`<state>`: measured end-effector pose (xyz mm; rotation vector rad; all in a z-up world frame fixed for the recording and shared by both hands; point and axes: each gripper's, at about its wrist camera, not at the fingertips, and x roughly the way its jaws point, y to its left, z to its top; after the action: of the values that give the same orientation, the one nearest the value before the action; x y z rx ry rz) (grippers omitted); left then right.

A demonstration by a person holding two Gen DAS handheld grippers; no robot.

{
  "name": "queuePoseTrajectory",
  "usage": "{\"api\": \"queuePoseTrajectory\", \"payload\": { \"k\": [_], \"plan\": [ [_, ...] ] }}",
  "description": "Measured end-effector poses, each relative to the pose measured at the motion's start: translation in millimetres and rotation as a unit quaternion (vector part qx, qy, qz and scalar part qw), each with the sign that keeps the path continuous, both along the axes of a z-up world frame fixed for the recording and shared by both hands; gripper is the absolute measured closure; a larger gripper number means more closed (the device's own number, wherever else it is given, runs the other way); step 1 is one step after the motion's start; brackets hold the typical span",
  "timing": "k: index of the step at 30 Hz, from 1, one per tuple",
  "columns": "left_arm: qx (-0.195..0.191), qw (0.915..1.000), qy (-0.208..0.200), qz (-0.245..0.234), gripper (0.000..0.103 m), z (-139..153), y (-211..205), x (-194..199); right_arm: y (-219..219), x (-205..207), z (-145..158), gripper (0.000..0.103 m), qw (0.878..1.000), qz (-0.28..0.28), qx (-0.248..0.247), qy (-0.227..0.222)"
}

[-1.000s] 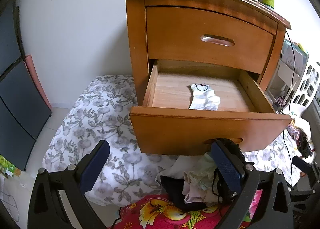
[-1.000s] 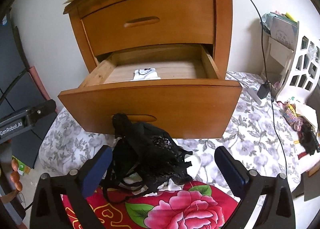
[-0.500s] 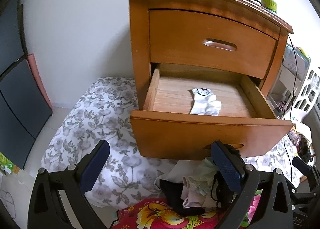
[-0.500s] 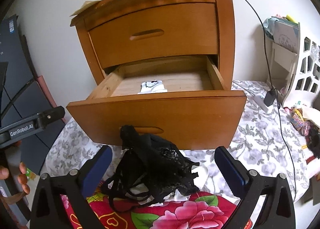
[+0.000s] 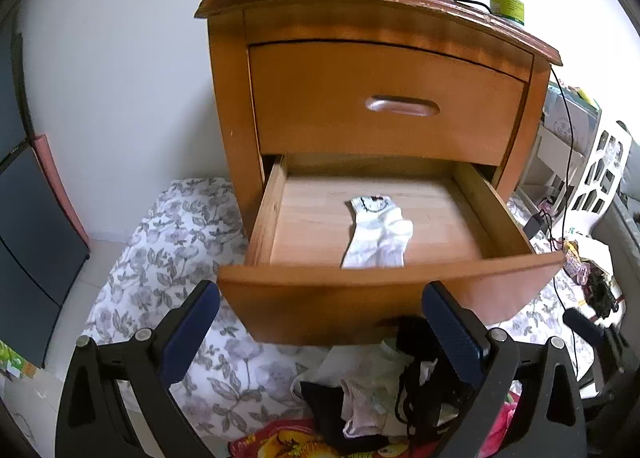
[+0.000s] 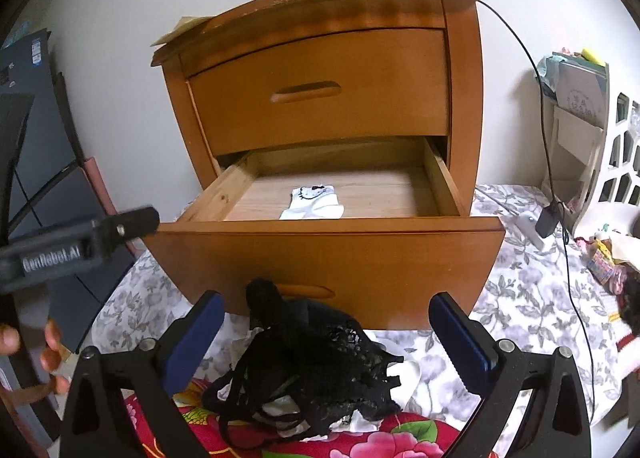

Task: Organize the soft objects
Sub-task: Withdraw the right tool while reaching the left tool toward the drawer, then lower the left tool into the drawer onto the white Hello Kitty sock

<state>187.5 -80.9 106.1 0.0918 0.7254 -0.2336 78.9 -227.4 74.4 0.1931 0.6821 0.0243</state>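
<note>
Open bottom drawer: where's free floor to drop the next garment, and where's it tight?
Bottom drawer holds only a white sock, mid-floor toward the front. Bare wood lies between sock and left wall, and between sock and right wall; a strip is also free along the back. Crowded: the clothes pile below the drawer front. Both grippers, left and right, are open.

2 near views, shared open drawer (image 5: 392, 278)

White sock (image 5: 378, 232) lies in open drawer (image 5: 384, 286); left tool (image 5: 320, 332) gapes, apparently empty.
</note>
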Motion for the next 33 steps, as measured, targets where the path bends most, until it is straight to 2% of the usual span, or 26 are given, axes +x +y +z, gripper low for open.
{"api": "queuePoseTrajectory", "payload": {
  "k": [4,7,9,16,19,21,24,26,29,33],
  "plan": [
    [0.015,0.9996,0.014,-0.021,0.002,10,-11,20,-3,10,-12,0.0,0.999,0.005,-0.006,0.036],
    [0.01,0.9975,0.053,-0.045,0.002,10,-21,43,-4,16,-23,0.0,0.998,0.011,-0.013,0.056],
    [0.016,0.994,0.087,-0.063,0.002,8,-31,61,-7,19,-28,0.0,0.998,0.015,-0.001,0.064],
    [0.041,0.9837,0.161,-0.07,0.002,3,-59,117,-13,26,-40,0.0,0.997,0.012,0.013,0.079],
    [0.065,0.9757,0.197,-0.07,0.002,-7,-72,138,-19,27,-42,0.0,0.996,0.005,0.018,0.083],
    [0.097,0.9664,0.225,-0.077,0.002,-19,-85,150,-23,27,-44,0.0,0.996,-0.001,0.02,0.086],
    [0.136,0.9555,0.246,-0.088,0.002,-33,-102,161,-28,27,-48,0.0,0.996,-0.005,0.025,0.09],
    [0.144,0.9497,0.26,-0.099,0.002,-42,-112,166,-29,27,-49,0.0,0.995,-0.004,0.029,0.091],
    [0.131,0.9412,0.292,-0.107,0.002,-57,-124,176,-30,27,-51,0.0,0.995,-0.002,0.033,0.092],
    [0.163,0.9272,0.316,-0.118,0.002,-73,-142,188,-31,27,-54,0.0,0.995,-0.001,0.034,0.096]
  ]
}}
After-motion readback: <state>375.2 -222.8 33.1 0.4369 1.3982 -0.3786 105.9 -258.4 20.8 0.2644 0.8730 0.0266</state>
